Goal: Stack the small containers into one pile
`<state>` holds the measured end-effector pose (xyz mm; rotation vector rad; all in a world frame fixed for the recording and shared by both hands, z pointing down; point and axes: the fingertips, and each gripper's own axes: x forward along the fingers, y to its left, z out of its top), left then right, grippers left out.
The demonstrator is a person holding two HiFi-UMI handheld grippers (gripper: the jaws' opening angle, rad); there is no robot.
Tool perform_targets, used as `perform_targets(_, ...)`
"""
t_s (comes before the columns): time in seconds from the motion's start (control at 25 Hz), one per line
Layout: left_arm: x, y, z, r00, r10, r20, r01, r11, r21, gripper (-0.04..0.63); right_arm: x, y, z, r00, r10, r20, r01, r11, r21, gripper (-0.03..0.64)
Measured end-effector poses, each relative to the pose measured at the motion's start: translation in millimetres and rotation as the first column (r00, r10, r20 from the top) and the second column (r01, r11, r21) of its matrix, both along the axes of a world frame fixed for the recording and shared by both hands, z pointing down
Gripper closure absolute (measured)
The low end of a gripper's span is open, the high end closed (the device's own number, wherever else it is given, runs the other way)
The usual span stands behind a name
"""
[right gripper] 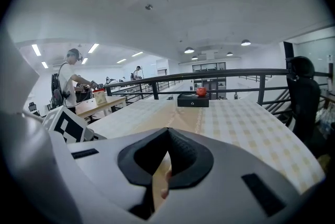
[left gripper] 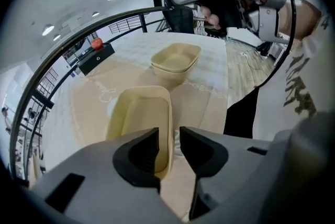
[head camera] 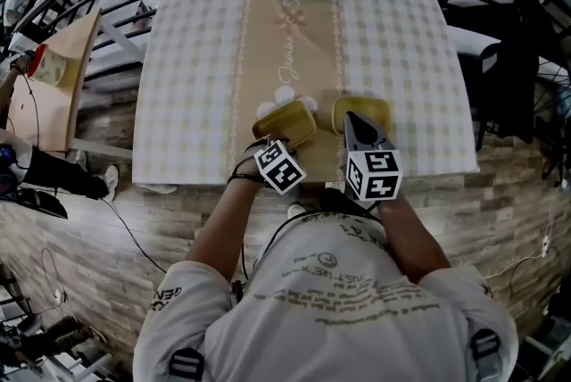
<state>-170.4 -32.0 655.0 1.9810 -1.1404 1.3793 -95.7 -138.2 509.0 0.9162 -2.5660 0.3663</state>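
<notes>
Just below left claw [left gripper: 168, 136]: yellow container [left gripper: 133, 118], rim between parted jaws.

A pale yellow shallow container [head camera: 285, 123] sits open side up, skewed, just beside a matching second container [head camera: 375, 108].

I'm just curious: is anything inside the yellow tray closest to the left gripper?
The tray looks empty: only its bare bottom and walls show. Its near end is hidden behind the left gripper.
</notes>
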Motion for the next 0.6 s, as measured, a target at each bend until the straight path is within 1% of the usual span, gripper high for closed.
perform_targets(0.12,0.3,-1.7,10.9,0.999,0.025,0.038,-0.024,0.999,-0.036,0.471,8.6,-4.3,1.3,1.000,0.016,-0.002,-0.016,1.000,-0.005,0.618)
perform_targets(0.2,-1.5,-3.6,17.6,0.997,0.034,0.066,-0.031,0.998,-0.051,0.502,12.9,-6.9,2.7,1.000,0.026,-0.002,-0.026,1.000,-0.007,0.618)
perform_targets(0.24,-2.9,-4.8,19.9,0.996,0.035,0.078,-0.031,0.998,-0.054,0.526,14.8,-8.0,3.6,1.000,0.029,-0.002,-0.029,1.000,-0.009,0.618)
perform_targets(0.28,-4.1,-5.9,21.2,0.996,0.034,0.086,-0.030,0.998,-0.054,0.566,16.6,-9.1,4.4,0.999,0.033,-0.002,-0.033,0.999,-0.011,0.618)
perform_targets(0.4,-6.0,-8.4,19.6,0.995,0.034,0.089,-0.030,0.998,-0.050,0.569,21.3,-12.0,6.0,0.999,0.041,-0.004,-0.041,0.999,-0.016,0.618)
perform_targets(0.6,-11.2,-13.4,8.0,0.995,0.014,0.095,-0.013,1.000,-0.016,0.574,24.9,-17.2,5.7,0.999,0.049,-0.001,-0.049,0.999,-0.016,0.618)
